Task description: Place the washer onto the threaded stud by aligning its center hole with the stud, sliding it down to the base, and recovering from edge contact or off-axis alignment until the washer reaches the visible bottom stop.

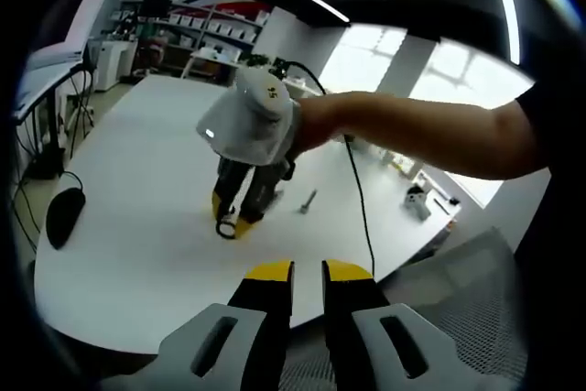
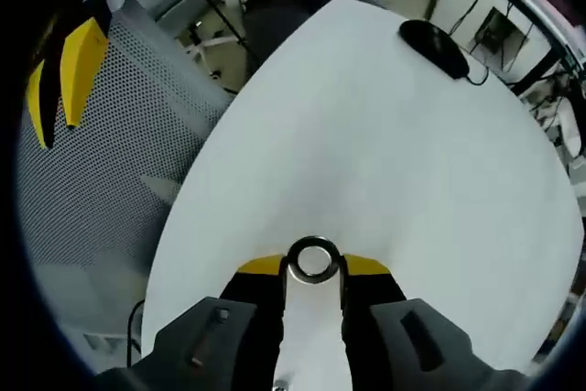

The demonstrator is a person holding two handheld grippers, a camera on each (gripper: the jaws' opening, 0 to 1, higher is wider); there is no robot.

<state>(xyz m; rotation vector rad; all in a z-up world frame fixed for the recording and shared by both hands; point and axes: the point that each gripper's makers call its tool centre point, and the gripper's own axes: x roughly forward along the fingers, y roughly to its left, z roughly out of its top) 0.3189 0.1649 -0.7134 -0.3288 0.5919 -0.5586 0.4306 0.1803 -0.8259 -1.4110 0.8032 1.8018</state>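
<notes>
1 washer [image 2: 313,259] | 1 stud [image 1: 307,201] lying on table [image 1: 146,162] | R gripper [image 2: 313,265] tips down, clamping washer | L gripper [image 1: 307,272] off table edge, jaws near-closed, nothing held

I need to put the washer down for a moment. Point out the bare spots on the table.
Bare white table lies ahead of the right gripper and its metal ring washer, up to the black computer mouse. It is crowded around the small threaded stud beside that gripper.

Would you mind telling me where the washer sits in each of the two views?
Left gripper view: washer left of centre, at the right gripper's tips on the table.
Right gripper view: washer bottom centre, clamped between the tips.
Shared landmark: black mouse.
</notes>
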